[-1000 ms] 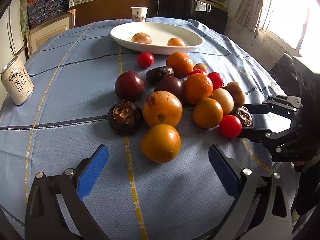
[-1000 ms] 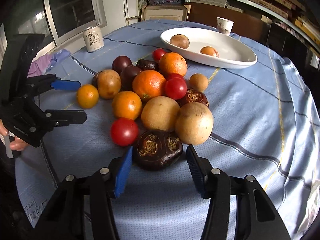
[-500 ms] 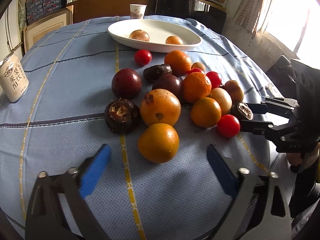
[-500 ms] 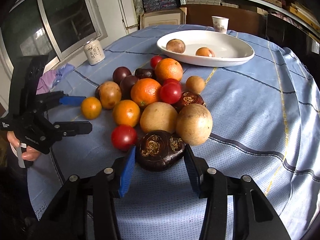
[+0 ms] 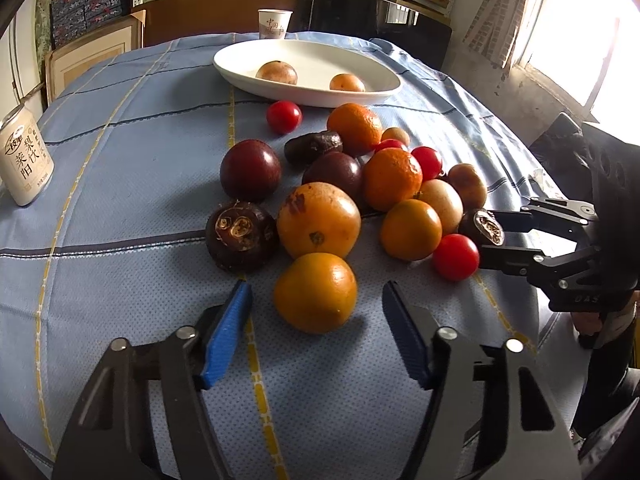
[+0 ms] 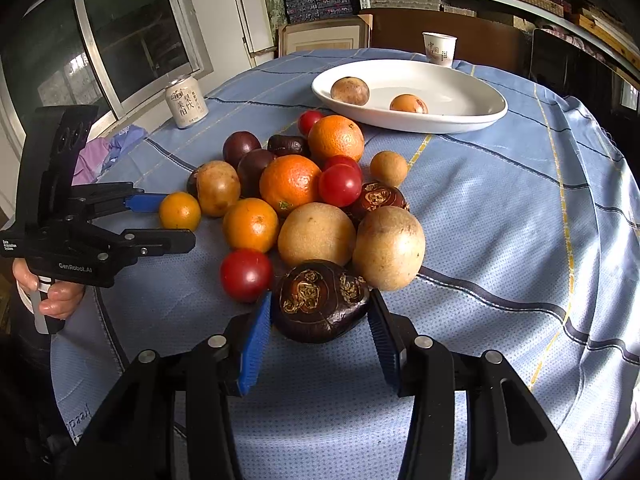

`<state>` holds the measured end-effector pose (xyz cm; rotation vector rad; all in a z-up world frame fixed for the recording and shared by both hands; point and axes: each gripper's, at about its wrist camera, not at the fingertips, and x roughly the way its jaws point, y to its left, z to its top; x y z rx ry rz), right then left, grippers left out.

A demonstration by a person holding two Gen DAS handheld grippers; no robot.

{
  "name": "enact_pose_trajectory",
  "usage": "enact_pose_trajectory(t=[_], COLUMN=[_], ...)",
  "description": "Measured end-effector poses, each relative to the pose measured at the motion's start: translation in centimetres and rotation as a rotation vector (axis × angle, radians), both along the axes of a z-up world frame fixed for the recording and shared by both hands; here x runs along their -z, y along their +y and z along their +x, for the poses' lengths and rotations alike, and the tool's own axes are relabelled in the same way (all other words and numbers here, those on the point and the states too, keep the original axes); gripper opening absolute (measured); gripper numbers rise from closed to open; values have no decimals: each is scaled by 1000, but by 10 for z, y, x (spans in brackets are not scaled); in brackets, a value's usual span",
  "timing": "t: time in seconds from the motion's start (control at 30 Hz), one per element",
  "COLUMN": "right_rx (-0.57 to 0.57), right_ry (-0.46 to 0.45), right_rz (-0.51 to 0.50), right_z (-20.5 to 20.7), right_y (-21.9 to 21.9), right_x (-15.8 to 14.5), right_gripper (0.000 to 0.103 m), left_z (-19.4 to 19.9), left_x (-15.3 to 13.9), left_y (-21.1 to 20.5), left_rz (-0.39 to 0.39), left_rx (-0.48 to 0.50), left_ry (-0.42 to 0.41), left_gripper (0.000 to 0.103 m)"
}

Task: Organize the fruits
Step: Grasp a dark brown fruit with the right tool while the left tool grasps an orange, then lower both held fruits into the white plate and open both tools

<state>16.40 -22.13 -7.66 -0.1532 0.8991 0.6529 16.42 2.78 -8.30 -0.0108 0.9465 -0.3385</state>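
Left wrist view: the left gripper [image 5: 316,322] has just been closing, its blue pads flanking the near smooth orange fruit [image 5: 315,292] with gaps on both sides. From the right wrist view, the right gripper [image 6: 318,326] pinches a dark brown knobbly fruit [image 6: 320,300] at the near edge of the pile on the blue checked tablecloth [image 6: 500,208]. Farther off, a white oval dish [image 6: 460,92] holds two brownish fruits.

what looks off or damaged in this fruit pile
The big orange fruit mid-pile has a dark brown blemish on its skin near the top. Otherwise the fruit is loose on the tablecloth, only two in the white dish.
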Motion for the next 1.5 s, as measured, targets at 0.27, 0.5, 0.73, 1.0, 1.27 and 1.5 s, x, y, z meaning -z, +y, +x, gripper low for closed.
enact_pose_trajectory(t=[0.27,0.5,0.73,1.0,1.27,1.5], right_rx=[0,0,-7,-11,-28,180], right_ry=[0,1,24,62,19,66], right_rz=[0,1,66,115,148,260], right_z=[0,0,1,-2,6,76], right_y=[0,0,-7,-12,-9,-37], right_x=[0,0,-1,-5,-47,-75], right_gripper=[49,49,48,48,48,48], left_z=[-1,-1,-3,-11,5,90], left_x=[0,-1,-3,-15,-60,-104], left_y=[0,1,7,17,5,0], left_rz=[-8,-17,-68,-124,-78,-55], left_rx=[8,5,12,-14,44,8], left_ry=[-3,-4,-13,-56,-123,-140], left_gripper=[51,42,39,39,39,39])
